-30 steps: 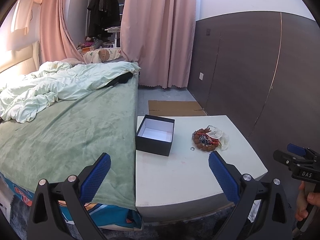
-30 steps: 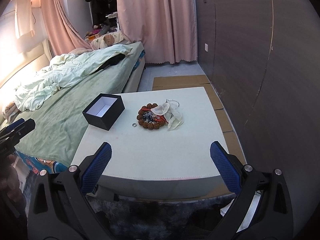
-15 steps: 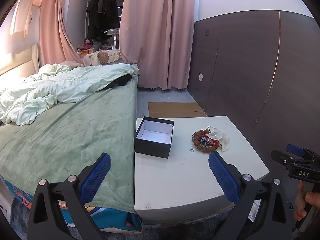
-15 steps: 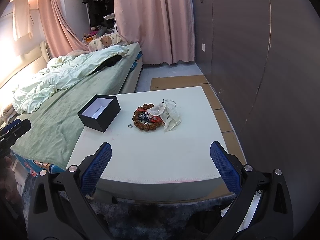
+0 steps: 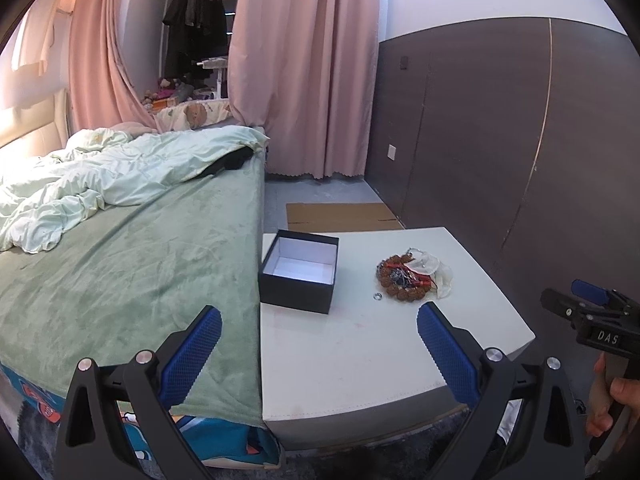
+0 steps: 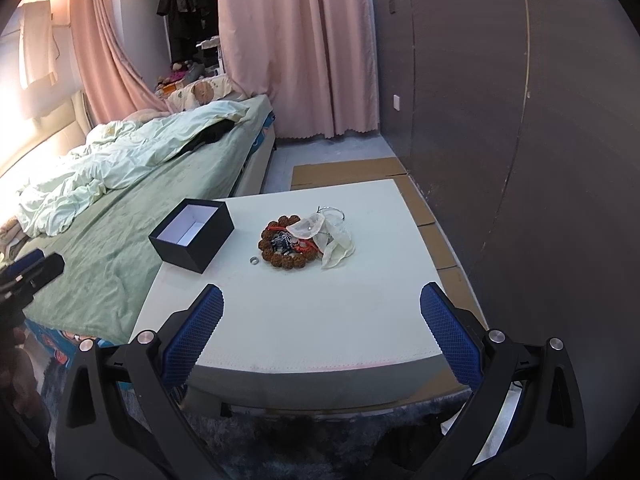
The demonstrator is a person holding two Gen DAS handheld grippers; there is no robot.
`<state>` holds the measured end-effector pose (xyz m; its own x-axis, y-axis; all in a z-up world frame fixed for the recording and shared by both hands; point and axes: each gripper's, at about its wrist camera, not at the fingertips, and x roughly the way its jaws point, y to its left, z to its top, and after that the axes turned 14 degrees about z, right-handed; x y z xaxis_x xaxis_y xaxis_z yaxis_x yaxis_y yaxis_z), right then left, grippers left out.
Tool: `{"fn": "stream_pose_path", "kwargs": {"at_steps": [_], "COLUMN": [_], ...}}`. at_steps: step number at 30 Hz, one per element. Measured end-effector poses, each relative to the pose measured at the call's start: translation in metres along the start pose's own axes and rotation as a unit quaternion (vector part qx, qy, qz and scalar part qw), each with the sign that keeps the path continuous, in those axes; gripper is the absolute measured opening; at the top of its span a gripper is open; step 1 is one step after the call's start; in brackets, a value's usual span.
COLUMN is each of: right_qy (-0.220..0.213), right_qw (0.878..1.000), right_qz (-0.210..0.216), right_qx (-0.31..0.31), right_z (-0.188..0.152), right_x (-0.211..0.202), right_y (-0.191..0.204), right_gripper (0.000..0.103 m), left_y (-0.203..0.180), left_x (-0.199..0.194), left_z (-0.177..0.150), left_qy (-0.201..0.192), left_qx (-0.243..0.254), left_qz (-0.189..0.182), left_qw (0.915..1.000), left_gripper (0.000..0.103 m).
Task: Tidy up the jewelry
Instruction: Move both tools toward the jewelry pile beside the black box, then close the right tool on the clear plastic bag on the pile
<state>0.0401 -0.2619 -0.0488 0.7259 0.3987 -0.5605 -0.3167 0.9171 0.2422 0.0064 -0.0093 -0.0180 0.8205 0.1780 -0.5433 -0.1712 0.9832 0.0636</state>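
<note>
A brown wooden bead bracelet (image 6: 285,245), tangled with small jewelry and a pale translucent pouch (image 6: 335,240), is lying mid-table on the white square table (image 6: 320,320). A small silver ring (image 6: 253,259) is sitting at its 8 o'clock, an open black cardboard box (image 6: 192,236) at its 9 o'clock. The left gripper (image 5: 320,344) and right gripper (image 6: 322,330) are hovering near the table's front edge, jaws spread wide, holding nothing.
</note>
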Motion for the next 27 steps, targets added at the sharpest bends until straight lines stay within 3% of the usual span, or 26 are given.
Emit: {"fn": "stream_pose_path", "kwargs": {"at_steps": [15, 27], "right_qy": [0.002, 0.017], "right_qw": [1.0, 0.997], "right_qz": [0.007, 0.031], "right_qx": [0.031, 0.065], "right_z": [-0.004, 0.02], "right_x": [0.009, 0.044], "right_y": [-0.024, -0.053], "right_gripper": [0.098, 0.098], "left_y": [-0.025, -0.045], "left_x": [0.029, 0.076], "left_z": [0.003, 0.007], "left_qy": [0.012, 0.041], "left_qx": [0.018, 0.014], "left_qz": [-0.015, -0.034], "left_qw": [0.9997, 0.9985], "left_gripper": [0.095, 0.092]}}
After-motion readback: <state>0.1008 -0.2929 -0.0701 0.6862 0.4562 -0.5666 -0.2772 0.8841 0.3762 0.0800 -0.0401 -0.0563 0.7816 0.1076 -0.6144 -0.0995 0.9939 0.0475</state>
